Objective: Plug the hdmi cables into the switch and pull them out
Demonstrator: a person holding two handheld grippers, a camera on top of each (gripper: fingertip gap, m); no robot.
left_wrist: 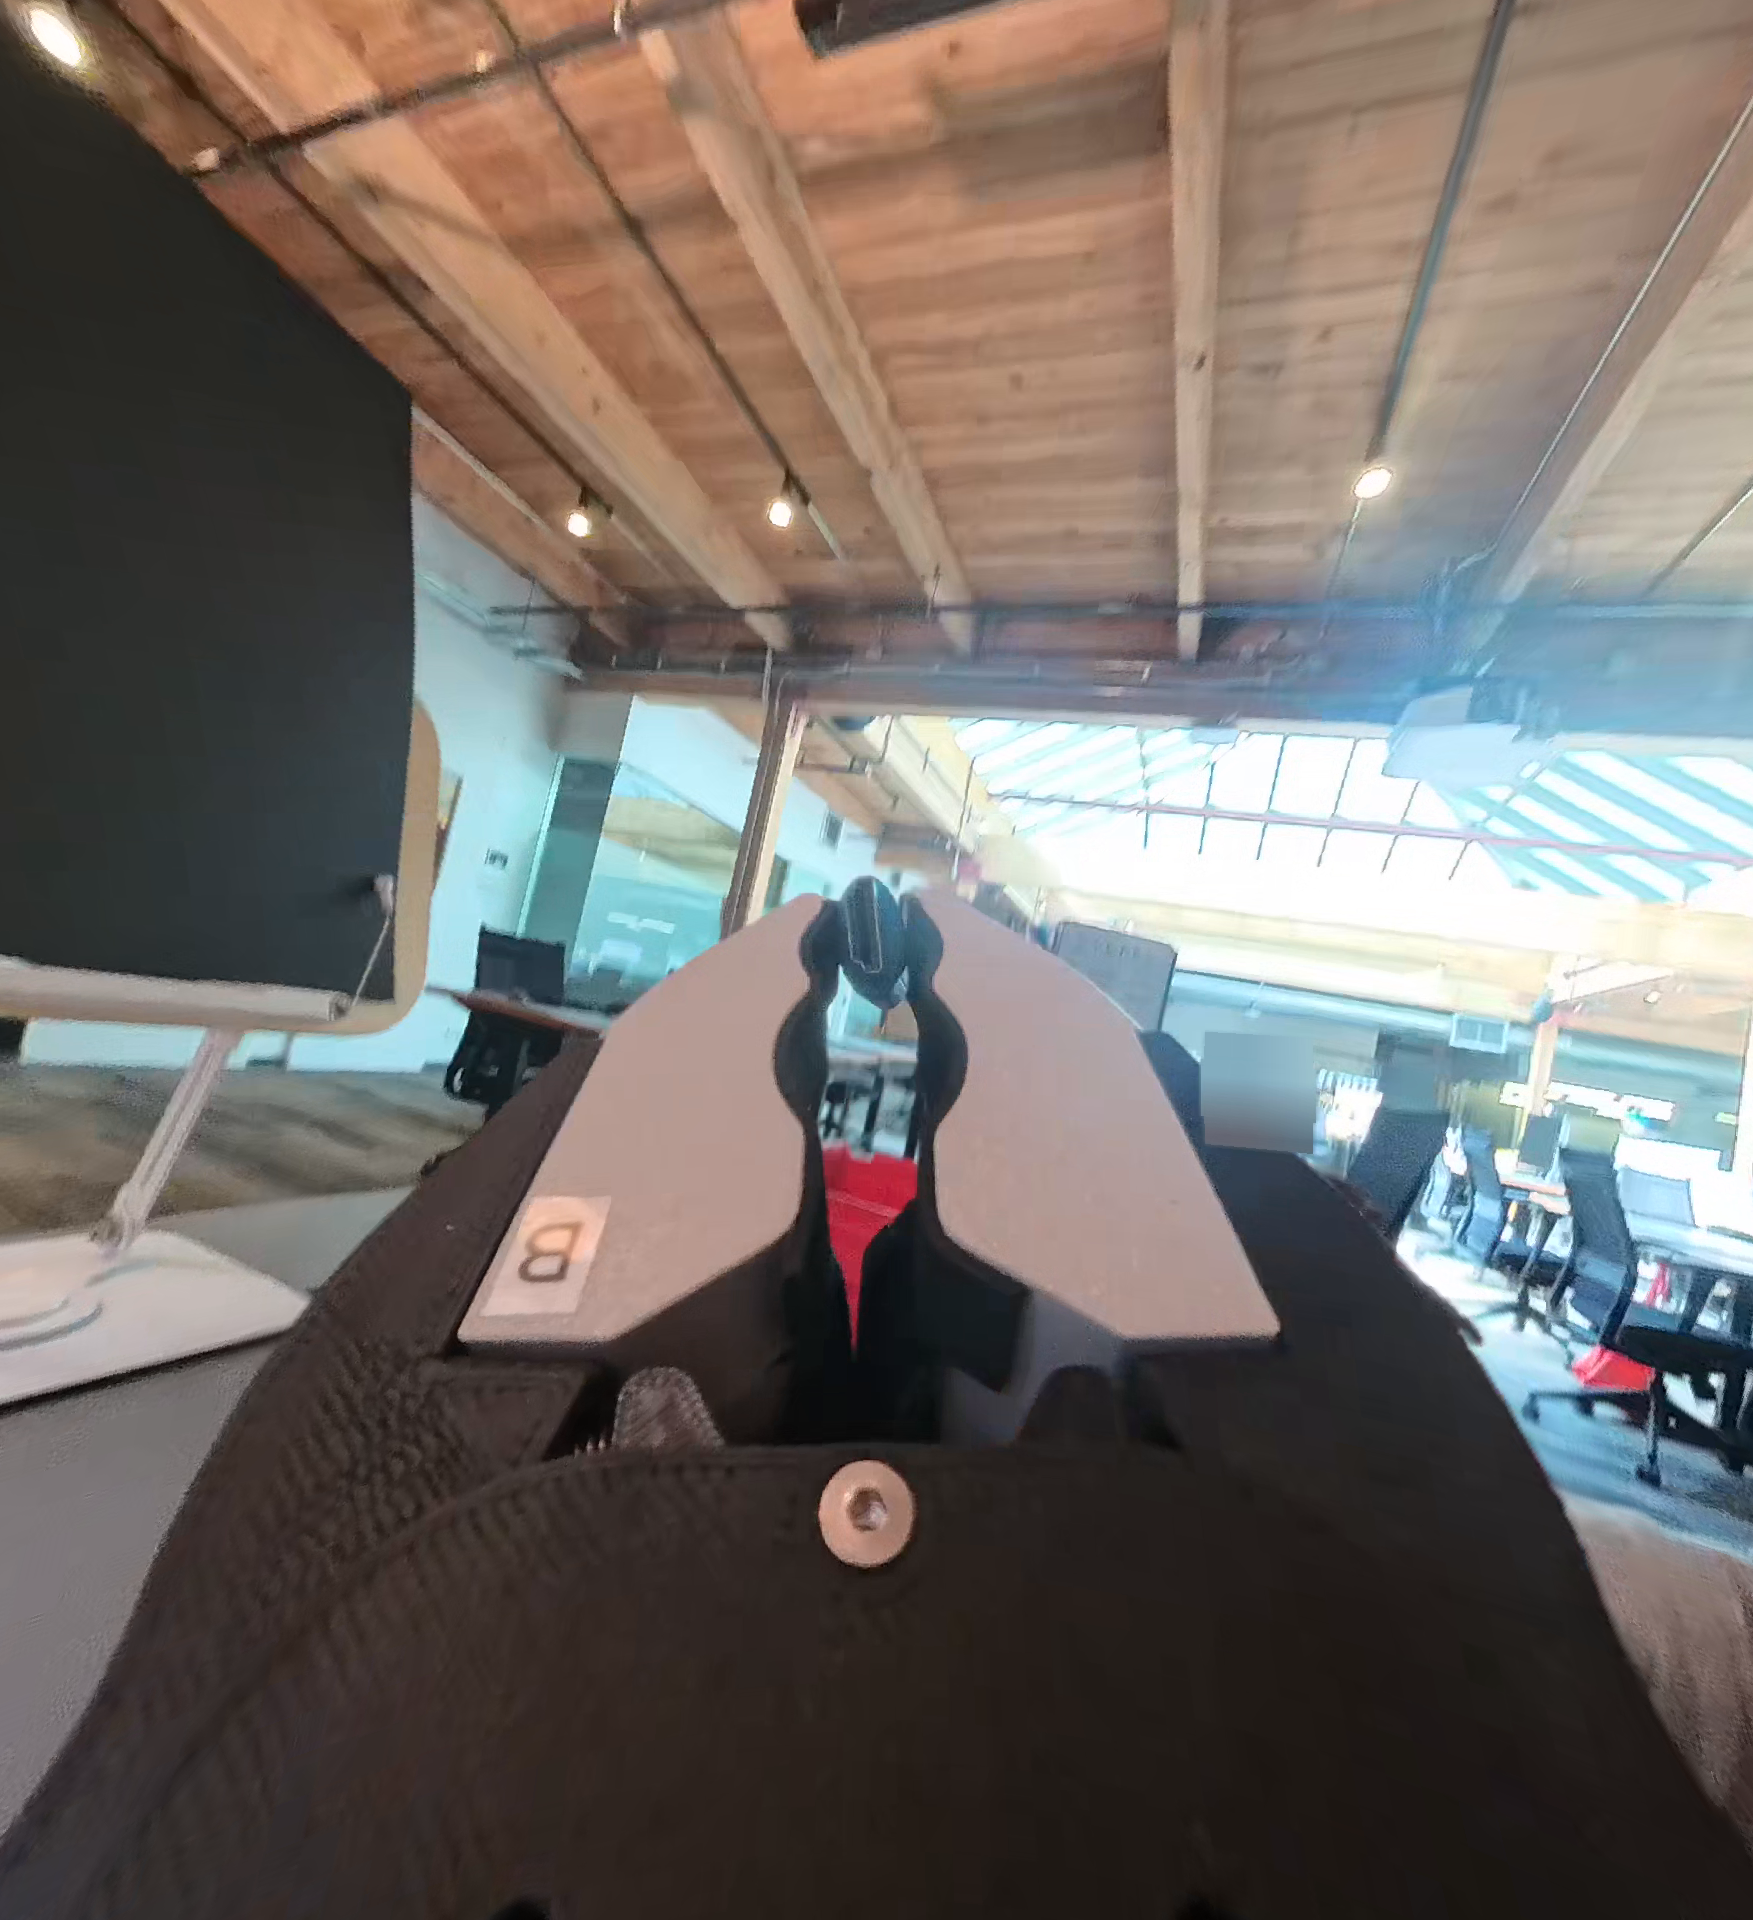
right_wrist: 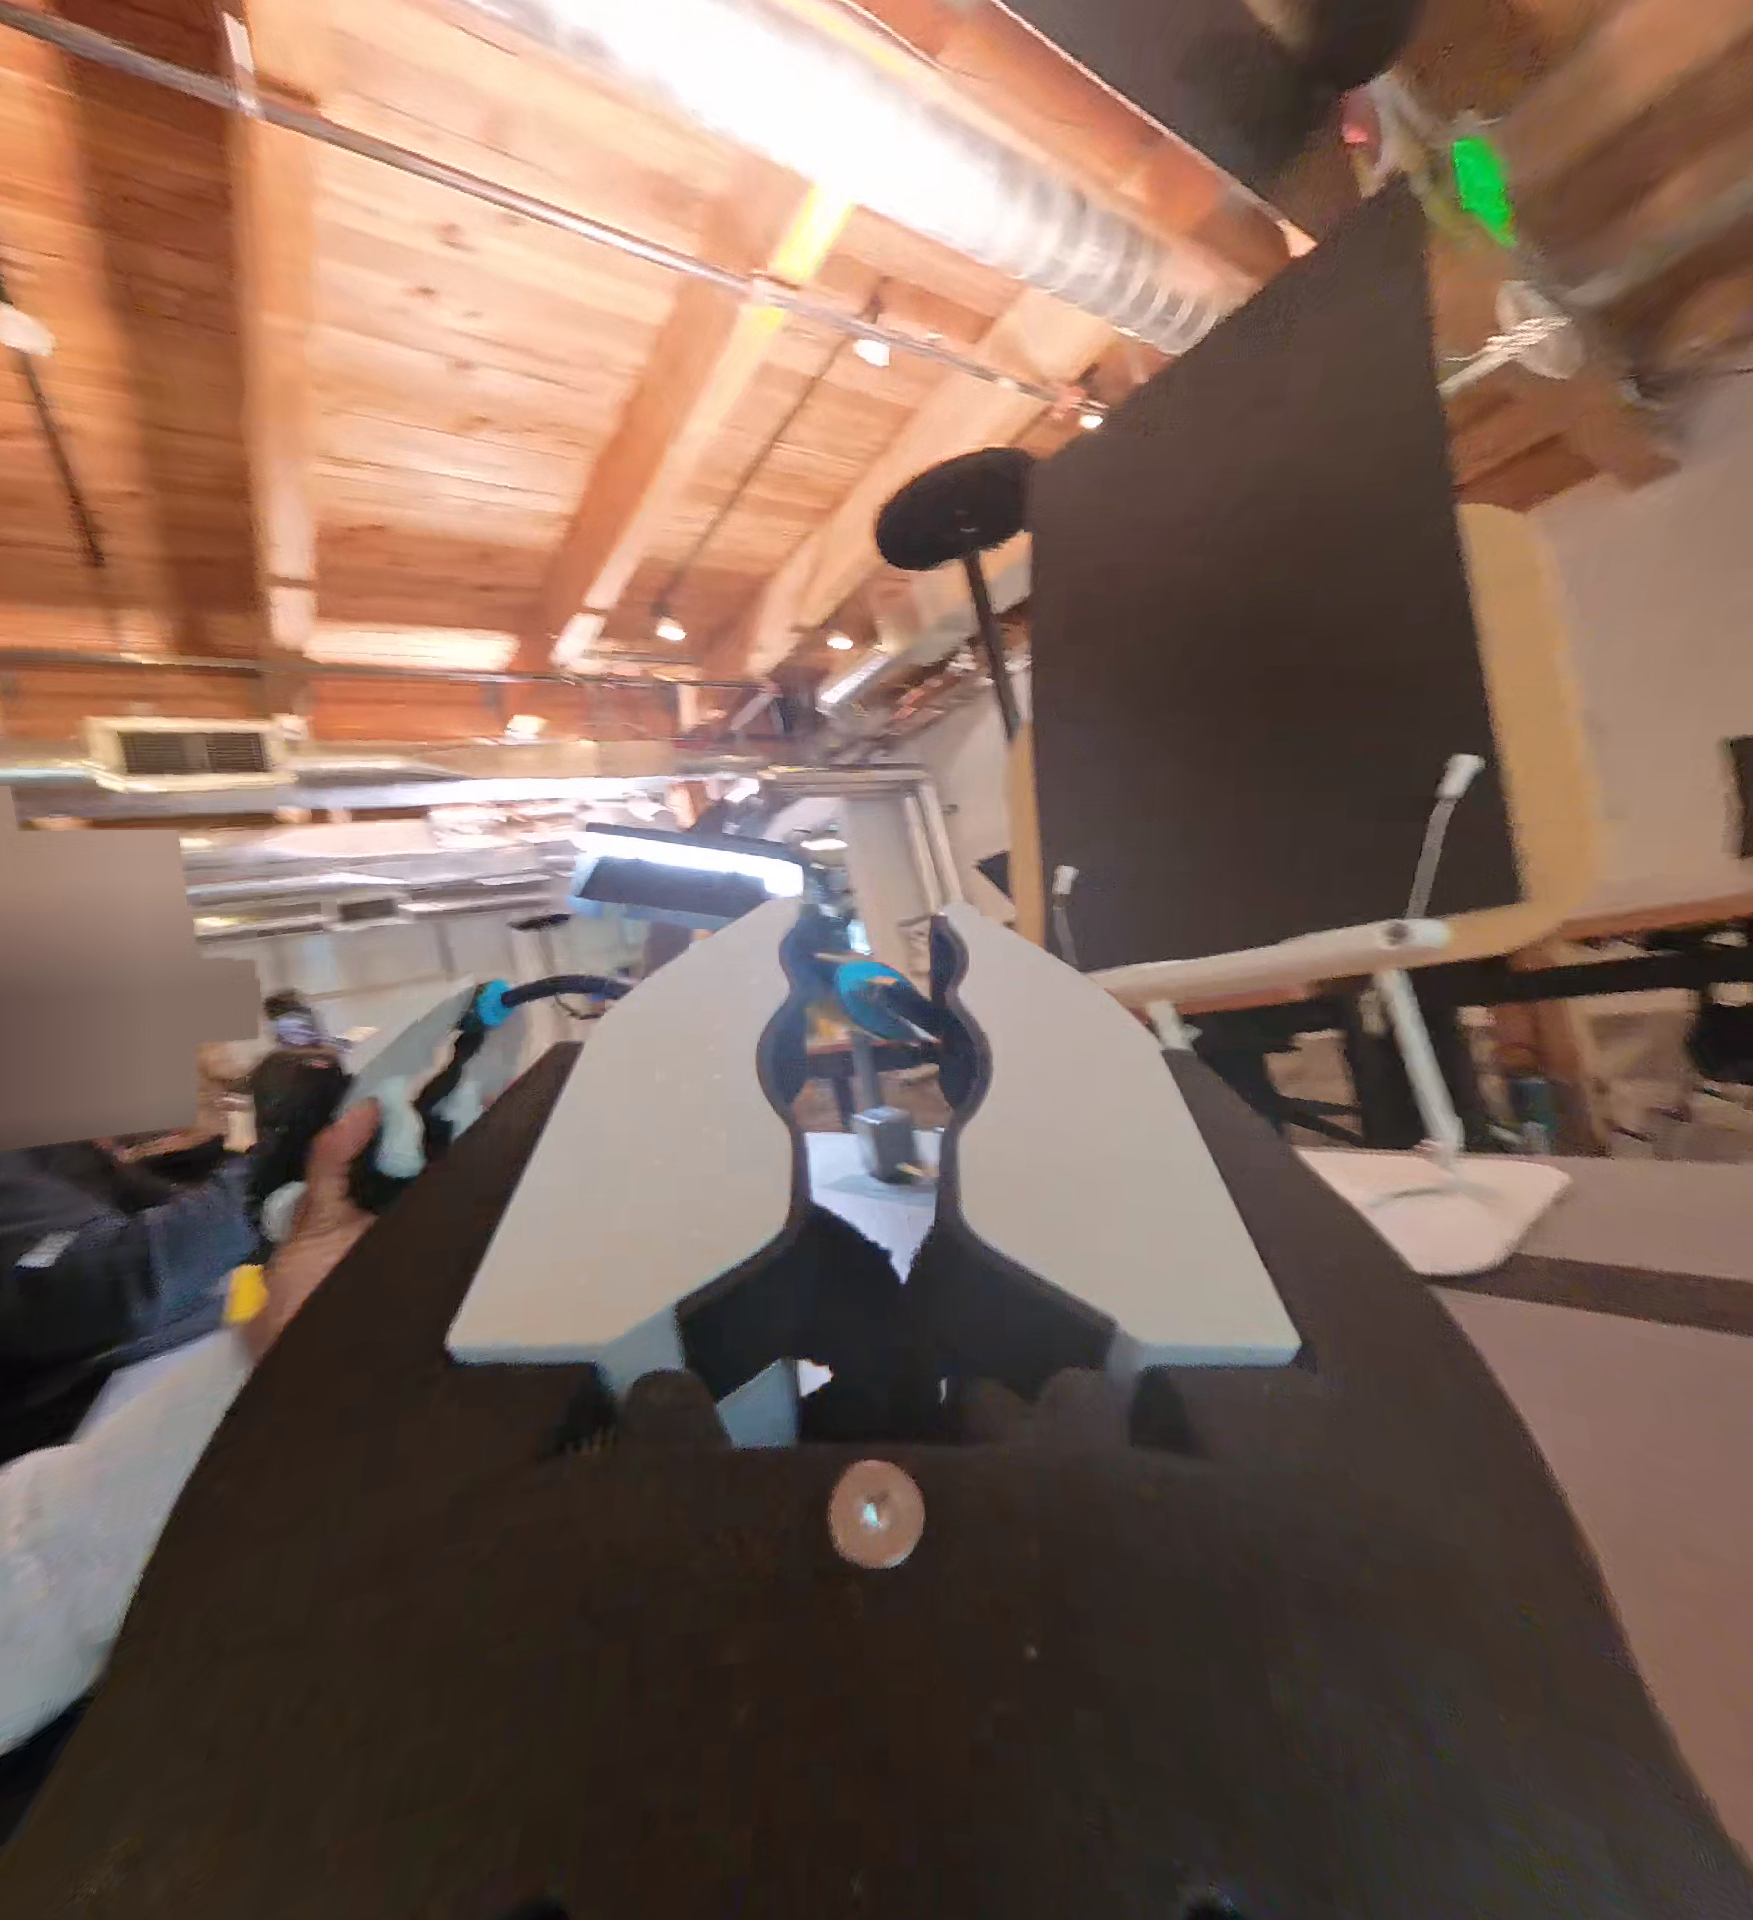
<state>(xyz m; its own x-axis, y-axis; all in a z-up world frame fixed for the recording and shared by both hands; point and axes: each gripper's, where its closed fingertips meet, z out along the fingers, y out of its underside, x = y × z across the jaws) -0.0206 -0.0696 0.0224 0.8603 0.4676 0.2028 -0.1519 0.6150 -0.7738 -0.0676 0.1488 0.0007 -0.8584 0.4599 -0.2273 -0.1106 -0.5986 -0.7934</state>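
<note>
My left gripper (left_wrist: 872,906) points up and out over the room and is shut on a black HDMI plug (left_wrist: 870,940) pinched at its fingertips. My right gripper (right_wrist: 867,920) also points up; its jaws stand close on a cable end with a blue band (right_wrist: 867,995) held just below the tips. The left gripper also shows in the right wrist view (right_wrist: 456,1013), held by a hand (right_wrist: 332,1164), with a blue-banded black cable (right_wrist: 539,989) leaving its tip. No switch is in either view.
A black board on a white stand (left_wrist: 155,623) stands on the grey table (left_wrist: 41,1558) to my left; it is at the right in the right wrist view (right_wrist: 1236,675). Its white base (right_wrist: 1423,1205) rests on the table. Office chairs (left_wrist: 1630,1278) are far right.
</note>
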